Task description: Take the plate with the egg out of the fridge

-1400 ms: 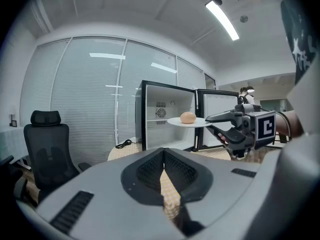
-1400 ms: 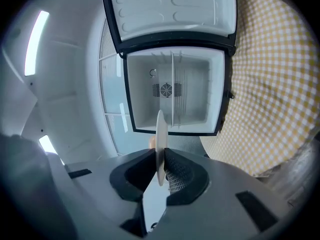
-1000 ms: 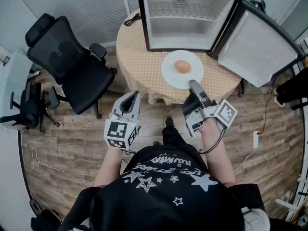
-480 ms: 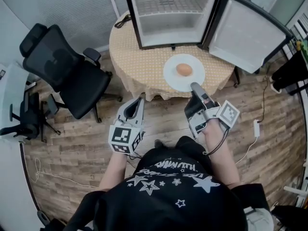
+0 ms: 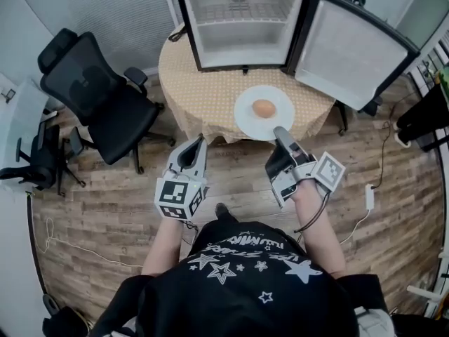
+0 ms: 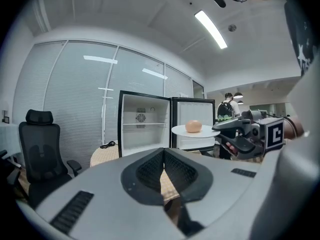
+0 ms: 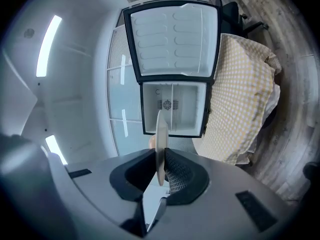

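Note:
A white plate (image 5: pixel 245 116) with a brown egg (image 5: pixel 263 107) on it is outside the fridge (image 5: pixel 242 23), held level above the round table's near edge. My right gripper (image 5: pixel 279 133) is shut on the plate's near rim. In the right gripper view the plate (image 7: pixel 161 139) stands edge-on between the pads. The left gripper view shows the plate (image 6: pixel 180 130) and egg (image 6: pixel 193 126) in the air in front of the fridge. My left gripper (image 5: pixel 196 144) hangs to the left of the plate, shut and empty.
The fridge stands empty on the table (image 5: pixel 200 93) with the dotted cloth, its door (image 5: pixel 354 48) swung wide to the right. A black office chair (image 5: pixel 95 93) is at the left. A cable and power strip (image 5: pixel 368 196) lie on the wooden floor at the right.
The plate with the egg has come a little nearer to me, away from the fridge, still in the right gripper. The left gripper has stayed beside it.

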`<state>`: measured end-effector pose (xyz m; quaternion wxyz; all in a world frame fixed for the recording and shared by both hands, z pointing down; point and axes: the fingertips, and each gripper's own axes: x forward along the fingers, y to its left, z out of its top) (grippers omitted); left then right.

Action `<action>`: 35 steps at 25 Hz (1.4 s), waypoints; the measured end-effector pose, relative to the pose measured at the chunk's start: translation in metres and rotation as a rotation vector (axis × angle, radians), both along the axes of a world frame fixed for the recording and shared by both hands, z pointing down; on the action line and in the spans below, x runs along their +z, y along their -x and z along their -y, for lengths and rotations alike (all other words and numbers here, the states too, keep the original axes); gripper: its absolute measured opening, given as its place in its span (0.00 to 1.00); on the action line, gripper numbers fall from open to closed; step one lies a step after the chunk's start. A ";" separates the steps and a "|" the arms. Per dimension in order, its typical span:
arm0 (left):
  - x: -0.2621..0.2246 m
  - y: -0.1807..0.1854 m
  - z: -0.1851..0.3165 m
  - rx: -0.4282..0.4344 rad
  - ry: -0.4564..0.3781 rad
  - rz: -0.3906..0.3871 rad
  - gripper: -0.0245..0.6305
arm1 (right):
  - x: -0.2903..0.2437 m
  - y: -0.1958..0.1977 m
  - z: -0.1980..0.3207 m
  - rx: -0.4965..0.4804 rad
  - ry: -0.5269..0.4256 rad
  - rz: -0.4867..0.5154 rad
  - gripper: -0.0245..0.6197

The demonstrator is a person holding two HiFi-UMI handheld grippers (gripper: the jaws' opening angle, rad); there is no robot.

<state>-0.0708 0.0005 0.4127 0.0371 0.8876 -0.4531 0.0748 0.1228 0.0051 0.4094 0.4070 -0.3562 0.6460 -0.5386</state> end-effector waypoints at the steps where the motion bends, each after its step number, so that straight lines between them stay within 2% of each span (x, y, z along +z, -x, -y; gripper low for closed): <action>1: -0.003 -0.014 -0.015 -0.001 -0.014 -0.002 0.04 | 0.002 -0.013 -0.016 -0.003 -0.002 0.000 0.13; 4: -0.007 -0.044 -0.052 -0.006 -0.040 -0.003 0.04 | 0.011 -0.039 -0.054 -0.016 0.002 -0.006 0.13; 11: -0.007 -0.044 -0.061 -0.056 0.006 -0.001 0.04 | 0.009 -0.033 -0.057 -0.075 0.034 0.012 0.13; 18: -0.009 -0.080 -0.141 -0.076 -0.017 0.010 0.04 | 0.013 -0.064 -0.136 -0.106 0.015 0.018 0.13; 35: -0.007 -0.105 -0.199 -0.118 -0.007 -0.007 0.04 | 0.019 -0.074 -0.187 -0.149 0.021 0.019 0.13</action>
